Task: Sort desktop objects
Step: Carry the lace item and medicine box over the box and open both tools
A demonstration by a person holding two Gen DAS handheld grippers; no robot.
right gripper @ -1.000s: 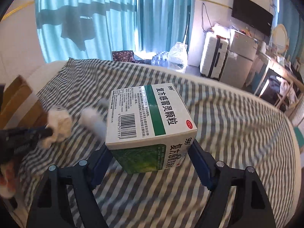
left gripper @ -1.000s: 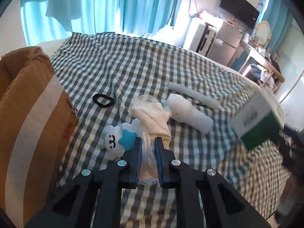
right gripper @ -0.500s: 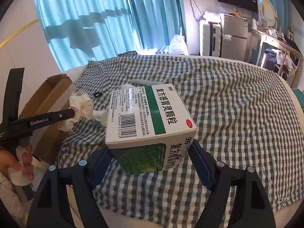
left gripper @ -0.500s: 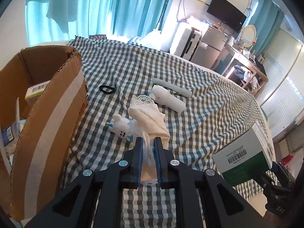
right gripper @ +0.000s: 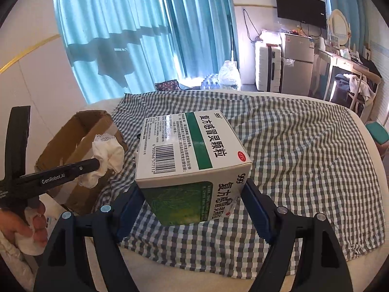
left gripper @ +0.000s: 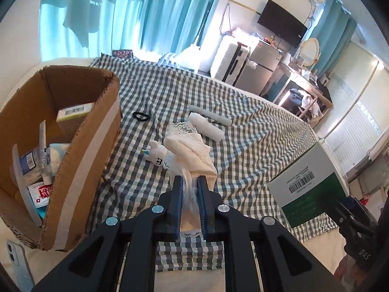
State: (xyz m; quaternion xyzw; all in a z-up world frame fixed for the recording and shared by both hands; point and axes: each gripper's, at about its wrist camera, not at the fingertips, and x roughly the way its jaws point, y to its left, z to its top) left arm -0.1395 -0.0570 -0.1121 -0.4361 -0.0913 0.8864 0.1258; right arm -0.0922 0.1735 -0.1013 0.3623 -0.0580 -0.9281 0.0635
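Carrying both loads toward cardboard box [left gripper: 80,150] | left gripper [left gripper: 190,185] pinches lace-trimmed cloth [left gripper: 192,153] above checked tablecloth [left gripper: 255,131] | right gripper [right gripper: 193,194] clamps medicine carton [right gripper: 192,146] | risk: dangling cloth snags box rim, slips free

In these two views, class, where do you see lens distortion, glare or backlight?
Left wrist view: fisheye bends the room, dark corners; curtains backlit, appliance corner washed out. Right wrist view: same curving; glare patch on the box top; daylight through curtains throws a hanging shadow.
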